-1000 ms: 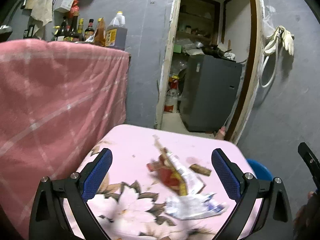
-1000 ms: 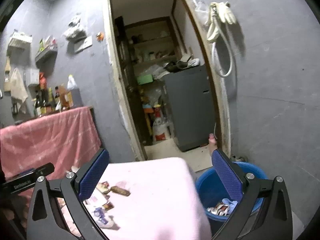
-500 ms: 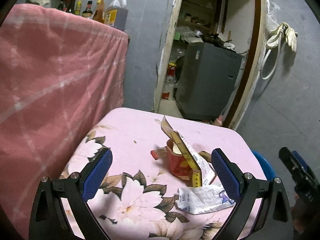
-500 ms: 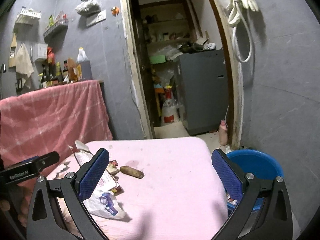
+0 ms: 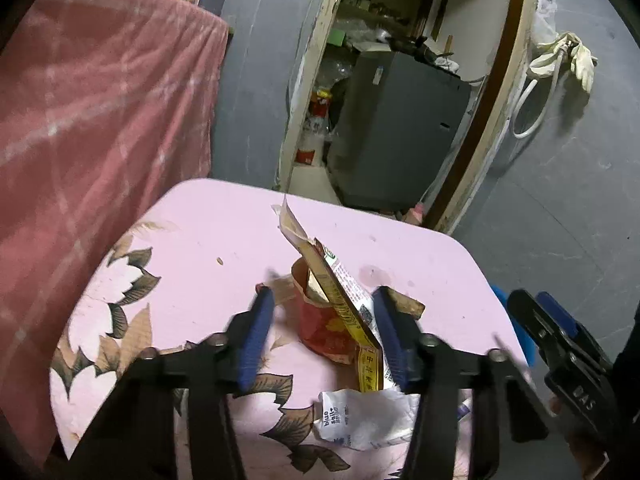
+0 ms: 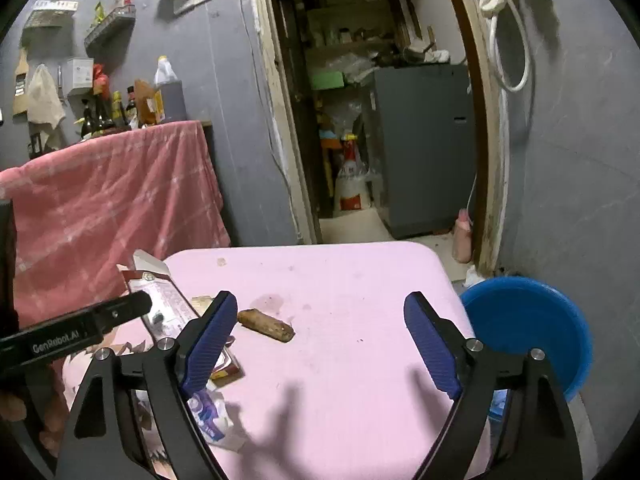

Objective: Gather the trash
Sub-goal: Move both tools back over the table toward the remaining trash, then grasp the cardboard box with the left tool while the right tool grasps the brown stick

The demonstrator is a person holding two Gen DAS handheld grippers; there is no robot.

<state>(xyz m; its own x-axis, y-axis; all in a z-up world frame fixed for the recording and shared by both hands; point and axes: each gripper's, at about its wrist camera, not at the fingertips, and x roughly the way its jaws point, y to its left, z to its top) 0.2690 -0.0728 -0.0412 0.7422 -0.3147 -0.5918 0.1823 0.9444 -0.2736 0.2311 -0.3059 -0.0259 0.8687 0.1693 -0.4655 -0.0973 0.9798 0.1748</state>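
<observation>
Now red carton (image 5: 326,326) between left gripper's (image 5: 324,336) half-closed jaws, untouched on one side; right gripper (image 6: 320,344) wide open.

Bare bench (image 6: 360,280) stretches between the wrappers (image 5: 340,312) and the blue tub (image 6: 528,320); only a brown stick (image 6: 266,325) lies there.

Pink tablecloth (image 5: 208,240) (brown flower print)
</observation>
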